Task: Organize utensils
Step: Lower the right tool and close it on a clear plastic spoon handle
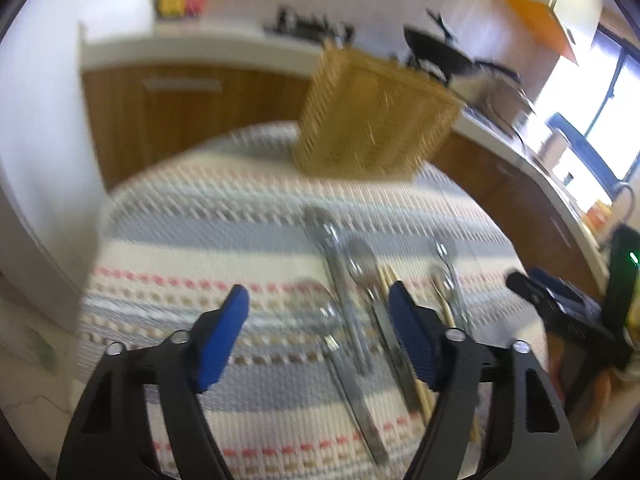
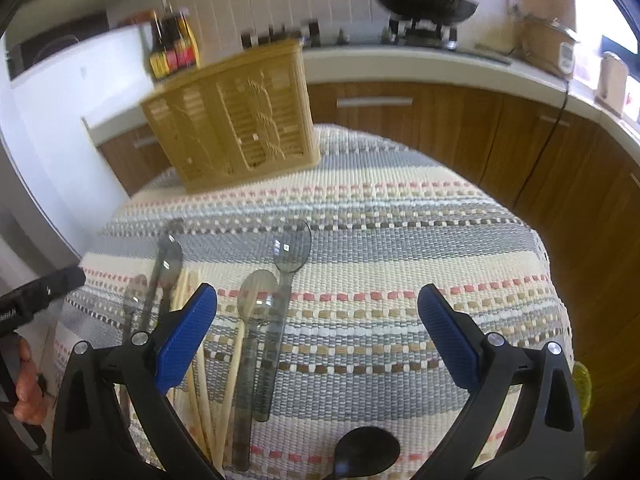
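A tan wicker basket (image 1: 372, 120) stands at the far side of the striped cloth (image 1: 224, 232); it also shows in the right wrist view (image 2: 236, 120). Several metal spoons (image 1: 344, 280) and wooden chopsticks (image 1: 390, 280) lie on the cloth between and beyond my left gripper's fingers. My left gripper (image 1: 318, 300) is open and empty just above them. In the right wrist view, clear grey spoons (image 2: 280, 280), chopsticks (image 2: 236, 356) and metal spoons (image 2: 160, 276) lie left of centre, and a black spoon (image 2: 366, 454) lies at the bottom. My right gripper (image 2: 318, 304) is open and empty.
A kitchen counter (image 2: 440, 60) with wooden cabinets runs behind the table, with a black pan (image 2: 428, 2) on the stove, sauce bottles (image 2: 172, 46) and a cooker (image 2: 548, 42). The other gripper (image 1: 560, 304) shows at the right of the left wrist view, and at the left of the right wrist view (image 2: 36, 296).
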Demonstrator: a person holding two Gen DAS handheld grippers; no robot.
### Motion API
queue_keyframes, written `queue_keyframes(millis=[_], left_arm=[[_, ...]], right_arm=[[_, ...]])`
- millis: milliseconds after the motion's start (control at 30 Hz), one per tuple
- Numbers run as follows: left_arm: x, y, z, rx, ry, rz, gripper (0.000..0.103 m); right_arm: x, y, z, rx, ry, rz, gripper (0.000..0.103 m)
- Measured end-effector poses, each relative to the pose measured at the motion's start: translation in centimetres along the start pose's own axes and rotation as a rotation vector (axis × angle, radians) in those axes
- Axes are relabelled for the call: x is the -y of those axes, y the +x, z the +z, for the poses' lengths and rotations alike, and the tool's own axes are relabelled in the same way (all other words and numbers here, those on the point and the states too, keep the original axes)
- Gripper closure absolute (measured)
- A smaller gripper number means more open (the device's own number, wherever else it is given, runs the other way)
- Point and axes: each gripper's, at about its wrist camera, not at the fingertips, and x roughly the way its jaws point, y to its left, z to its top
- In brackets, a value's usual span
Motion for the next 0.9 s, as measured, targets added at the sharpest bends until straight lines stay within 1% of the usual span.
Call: queue_keyframes(millis=[33, 67, 100, 167, 233, 267, 333, 400, 467, 533, 633, 667, 700, 733, 867, 900], left_arm=[[-0.2, 0.7, 0.1, -0.053, -0.003, -0.009, 0.040], [-0.3, 1.3, 0.2, -0.094, -0.002, -0.010, 0.045], [-0.3, 2.1, 0.1, -0.155, -0.001, -0.022, 0.048], [-0.4, 3.5, -0.2, -0.248, -0.014, -0.043, 0.051], [-0.4, 4.7, -0.5, -0.318, -0.026, -0.050, 0.055], [-0.3, 5.1, -0.7, -0.337, -0.023, -0.042, 0.058], [-0.1, 5.8, -0.9, -0.362, -0.022, -0.015, 0.065], [0.2, 6.2, -0.9, -0.366, -0.018, -0.003, 0.067], [0.4, 6.9, -0.7, -0.374, -0.024, -0.001, 0.069], [0.5, 7.7, -0.4, -0.379, -0.022, 0.011, 0.074], [1.2, 8.5, 1.0, -0.392, -0.014, 0.043, 0.079], [1.4, 8.4, 1.4, -0.395, -0.019, 0.054, 0.082], [1.6, 8.6, 1.6, -0.398, -0.022, 0.071, 0.088], [1.8, 8.9, 1.8, -0.398, -0.016, 0.088, 0.090], [2.1, 9.1, 2.2, -0.377, -0.012, 0.094, 0.094], [1.8, 9.0, 2.3, -0.370, -0.018, 0.088, 0.099]], right_arm=[[0.1, 0.6, 0.6, -0.037, -0.002, 0.006, 0.008], [0.2, 1.2, 1.2, -0.064, 0.001, 0.014, 0.010], [0.3, 1.9, 1.9, -0.101, 0.005, 0.024, 0.013], [0.2, 2.9, 2.7, -0.152, -0.003, 0.041, 0.018], [-0.2, 4.0, 3.4, -0.204, -0.012, 0.062, 0.025], [-0.4, 4.4, 3.7, -0.225, -0.020, 0.069, 0.027], [-1.0, 5.0, 4.1, -0.257, -0.039, 0.084, 0.038], [-1.6, 5.6, 4.5, -0.282, -0.057, 0.087, 0.044], [-2.3, 6.0, 5.1, -0.294, -0.082, 0.084, 0.047], [-2.7, 6.1, 5.7, -0.306, -0.104, 0.081, 0.053], [-2.9, 6.7, 6.2, -0.339, -0.117, 0.076, 0.054], [-3.0, 7.1, 6.4, -0.356, -0.121, 0.077, 0.054], [-2.9, 7.5, 6.5, -0.368, -0.123, 0.076, 0.054], [-2.7, 7.8, 6.6, -0.385, -0.116, 0.076, 0.054], [-1.8, 8.8, 6.8, -0.437, -0.081, 0.074, 0.055], [-1.7, 9.2, 6.8, -0.449, -0.078, 0.073, 0.058]])
